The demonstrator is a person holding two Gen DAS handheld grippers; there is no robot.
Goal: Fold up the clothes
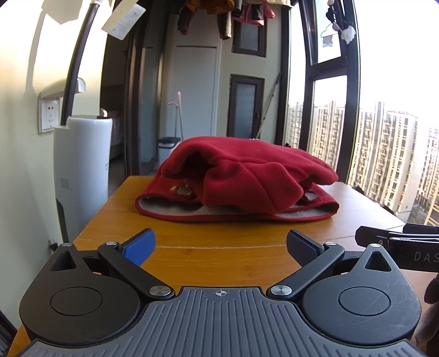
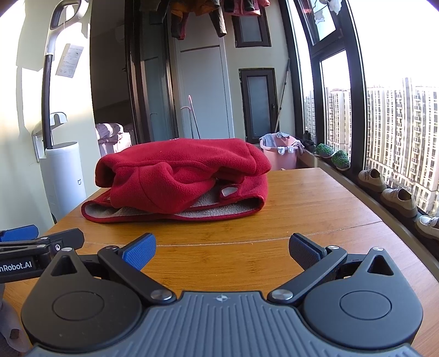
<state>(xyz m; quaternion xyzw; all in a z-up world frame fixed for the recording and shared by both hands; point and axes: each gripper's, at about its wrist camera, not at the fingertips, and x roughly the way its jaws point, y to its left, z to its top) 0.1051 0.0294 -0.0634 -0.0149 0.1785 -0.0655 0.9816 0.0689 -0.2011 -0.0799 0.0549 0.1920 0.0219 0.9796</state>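
A red fleece garment (image 1: 241,178) with a grey lining lies bunched and partly folded on the wooden table (image 1: 219,258). The right wrist view shows the same red garment (image 2: 181,178) toward the far left of the table (image 2: 315,208). My left gripper (image 1: 221,244) stands open over the near part of the table, well short of the garment, with nothing between its blue pads. My right gripper (image 2: 222,245) is open too, empty, at about the same distance from the cloth. Each gripper shows at the edge of the other's view.
A white appliance with a black pole (image 1: 82,164) stands left of the table. A pink basket of laundry (image 2: 279,153), small plants and shoes (image 2: 397,197) line the window sill on the right. Clothes hang overhead (image 1: 219,13).
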